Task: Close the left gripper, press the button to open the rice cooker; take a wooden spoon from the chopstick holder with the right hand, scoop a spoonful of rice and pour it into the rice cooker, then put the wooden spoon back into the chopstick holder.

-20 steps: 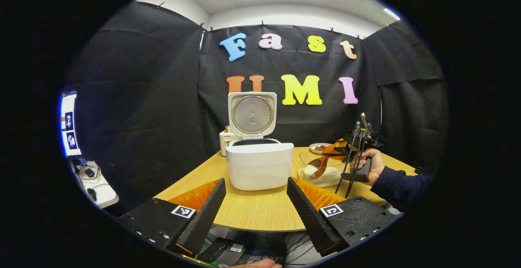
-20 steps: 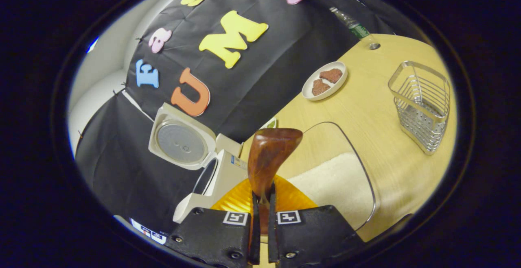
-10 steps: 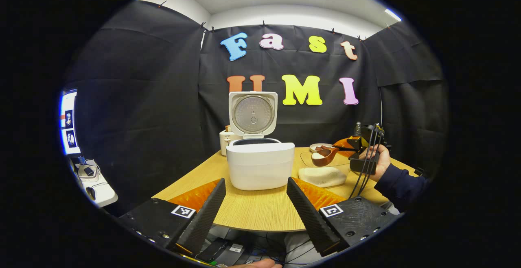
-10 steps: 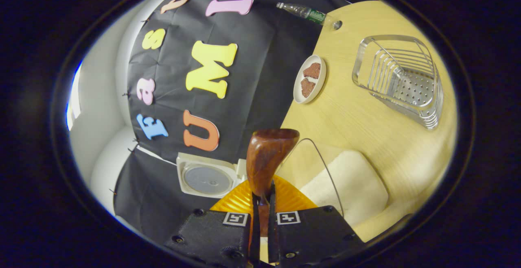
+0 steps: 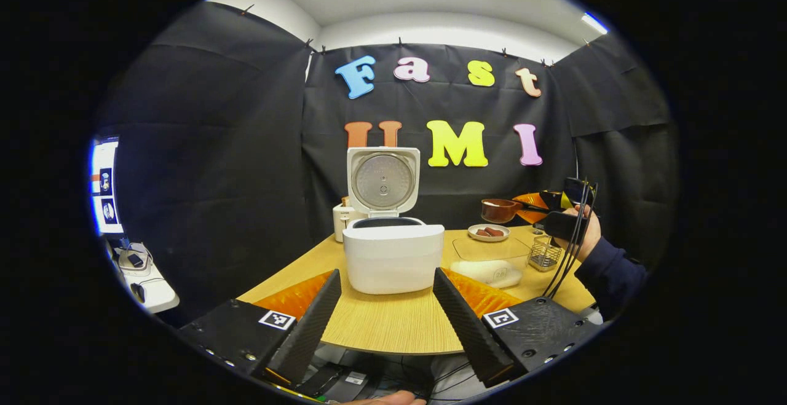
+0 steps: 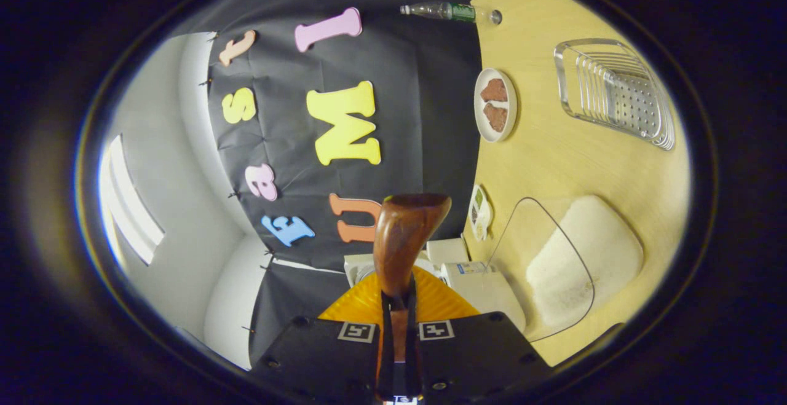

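Step in hand: a loaded spoon is judged to be on its way to the cooker; the pour is not yet made.
Right gripper: its fingers are pressed together on the handle of the wooden spoon; in the left gripper view it is seen raised above the table, held by a hand with a dark sleeve.
Wooden spoon: in the left gripper view the bowl of the spoon is carried roughly level, high over the plate and well apart from the cooker; whether rice lies in it cannot be told.
Left gripper: fingers set wide apart, nothing between them; it is held low at the near edge of the table, pointed at the cooker.
Rice cooker: lid standing upright and open; the pot mouth is exposed behind the front wall.
Rice container: a clear tub with white rice in it, just beside the cooker on the side of the right gripper.
Chopstick holder: a wire basket, near the tub, with no utensil seen in it.
Risk, spill: grains could be shed over the table if the spoon were rolled during the carry; the right gripper view is strongly turned, so the wrist is judged already rotated.
Risk, collision: the upright lid could be struck if the spoon were brought in too high; the rim could be caught if too low.
Risk, slip: the handle is gripped narrowly; it could twist between the fingers at the tip-out.
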### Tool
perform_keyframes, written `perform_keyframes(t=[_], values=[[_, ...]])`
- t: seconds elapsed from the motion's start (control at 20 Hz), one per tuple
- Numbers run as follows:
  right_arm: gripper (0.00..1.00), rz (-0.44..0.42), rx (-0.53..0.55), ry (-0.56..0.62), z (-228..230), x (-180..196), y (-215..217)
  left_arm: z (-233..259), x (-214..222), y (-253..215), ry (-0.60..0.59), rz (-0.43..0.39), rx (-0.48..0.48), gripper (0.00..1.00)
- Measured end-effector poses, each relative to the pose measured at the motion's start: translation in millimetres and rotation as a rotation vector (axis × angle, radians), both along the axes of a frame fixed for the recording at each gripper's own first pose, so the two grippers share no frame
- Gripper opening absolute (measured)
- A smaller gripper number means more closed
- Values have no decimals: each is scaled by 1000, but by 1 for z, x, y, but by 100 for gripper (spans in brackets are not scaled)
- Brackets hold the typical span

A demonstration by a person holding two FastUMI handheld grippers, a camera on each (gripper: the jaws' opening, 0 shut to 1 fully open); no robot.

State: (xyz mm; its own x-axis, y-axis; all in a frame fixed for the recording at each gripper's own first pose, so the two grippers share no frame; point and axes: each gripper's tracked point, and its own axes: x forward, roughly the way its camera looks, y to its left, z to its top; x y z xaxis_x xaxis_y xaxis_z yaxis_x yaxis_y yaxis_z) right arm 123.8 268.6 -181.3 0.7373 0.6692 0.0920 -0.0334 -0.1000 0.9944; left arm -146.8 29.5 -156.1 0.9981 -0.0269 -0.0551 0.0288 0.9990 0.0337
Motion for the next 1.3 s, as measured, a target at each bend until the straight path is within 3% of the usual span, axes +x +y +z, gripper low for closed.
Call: perform_keyframes(t=[0.2, 0.45, 0.55, 1.1, 1.3], values=[[12, 36, 8, 21, 11, 8, 11, 14, 10, 4, -14, 13, -13, 96], [9, 36, -47, -17, 33, 31, 26, 30, 28, 9, -23, 12, -12, 95], [12, 45, -75, -47, 46, 42, 40, 32, 35, 10, -19, 5, -21, 95], [12, 164, -211, -117, 69, 83, 158, 28, 83, 17, 18, 7, -29, 95], [12, 226, -314, -134, 61, 89, 204, 30, 90, 26, 22, 25, -43, 95]])
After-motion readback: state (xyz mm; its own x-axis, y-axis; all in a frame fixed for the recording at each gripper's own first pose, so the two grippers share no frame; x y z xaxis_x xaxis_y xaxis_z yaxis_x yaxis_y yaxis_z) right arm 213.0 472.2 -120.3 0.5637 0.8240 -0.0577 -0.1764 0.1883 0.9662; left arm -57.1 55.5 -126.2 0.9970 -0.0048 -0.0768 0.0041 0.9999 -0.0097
